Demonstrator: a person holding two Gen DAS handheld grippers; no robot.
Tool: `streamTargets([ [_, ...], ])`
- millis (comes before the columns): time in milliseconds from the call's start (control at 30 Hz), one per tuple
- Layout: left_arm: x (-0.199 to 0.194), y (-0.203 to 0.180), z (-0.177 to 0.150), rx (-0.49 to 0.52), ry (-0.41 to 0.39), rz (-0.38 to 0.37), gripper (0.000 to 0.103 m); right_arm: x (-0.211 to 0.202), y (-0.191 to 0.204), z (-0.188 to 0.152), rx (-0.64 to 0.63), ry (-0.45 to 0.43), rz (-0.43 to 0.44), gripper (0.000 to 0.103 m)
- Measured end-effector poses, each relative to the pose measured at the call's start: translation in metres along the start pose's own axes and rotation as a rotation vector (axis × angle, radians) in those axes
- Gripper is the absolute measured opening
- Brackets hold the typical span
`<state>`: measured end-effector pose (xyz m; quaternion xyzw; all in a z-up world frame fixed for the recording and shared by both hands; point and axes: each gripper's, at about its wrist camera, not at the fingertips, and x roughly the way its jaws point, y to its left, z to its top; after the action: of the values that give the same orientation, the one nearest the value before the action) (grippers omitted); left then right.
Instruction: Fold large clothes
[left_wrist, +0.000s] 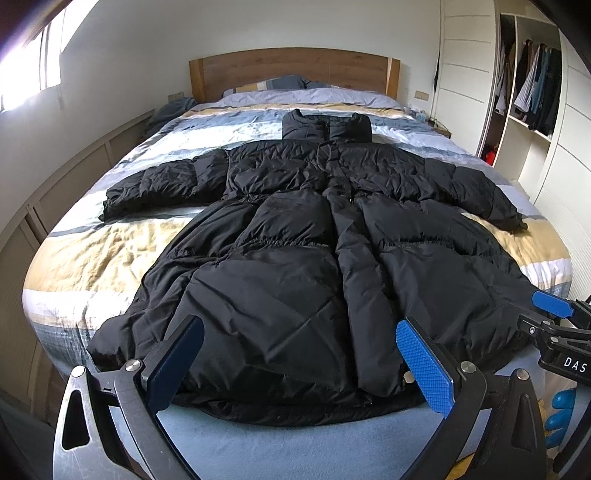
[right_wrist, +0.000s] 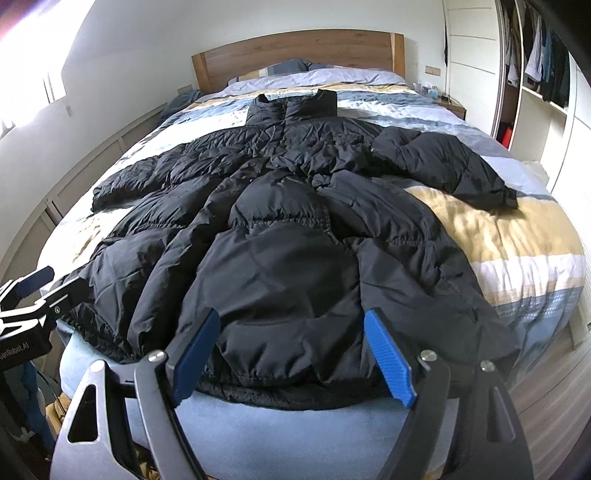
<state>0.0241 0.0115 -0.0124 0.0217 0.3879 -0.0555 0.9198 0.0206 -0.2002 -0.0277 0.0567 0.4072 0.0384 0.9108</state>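
Fingers (left_wrist: 184, 354) spread wide, straddling black coat (left_wrist: 295, 258) hem; coat flat on bed (left_wrist: 110, 258).

So the coat (left_wrist: 295, 236) lies flat on the bed (left_wrist: 110, 254), collar toward the headboard (left_wrist: 291, 70), hem at the near edge, 2 sleeves out to each side. Wardrobe (left_wrist: 528, 88) sits right of the bed. Both grippers hover by the hem, left gripper (left_wrist: 299, 365) beside right gripper (right_wrist: 291, 354).

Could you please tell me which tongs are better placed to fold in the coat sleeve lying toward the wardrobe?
Probably the right tongs. They sit open at the hem of the black puffer coat on the wardrobe side, nearer that sleeve. The left tongs, also open, sit toward the window side.
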Motion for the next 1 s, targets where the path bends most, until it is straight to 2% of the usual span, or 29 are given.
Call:
streamTargets([
  [233, 0.005, -0.001, 0.001, 0.008, 0.016, -0.005, 0.101, 0.008, -0.002, 0.0, 0.029, 0.014, 0.031, 0.08],
  [867, 0.031, 0.0, 0.007, 0.012, 0.097, -0.009, 0.098, 0.03, -0.012, 0.008, 0.039, 0.031, 0.039, 0.081],
  [1000, 0.036, 0.003, 0.012, 0.023, 0.109, 0.012, 0.098, 0.034, -0.014, 0.013, 0.043, 0.032, 0.044, 0.081],
])
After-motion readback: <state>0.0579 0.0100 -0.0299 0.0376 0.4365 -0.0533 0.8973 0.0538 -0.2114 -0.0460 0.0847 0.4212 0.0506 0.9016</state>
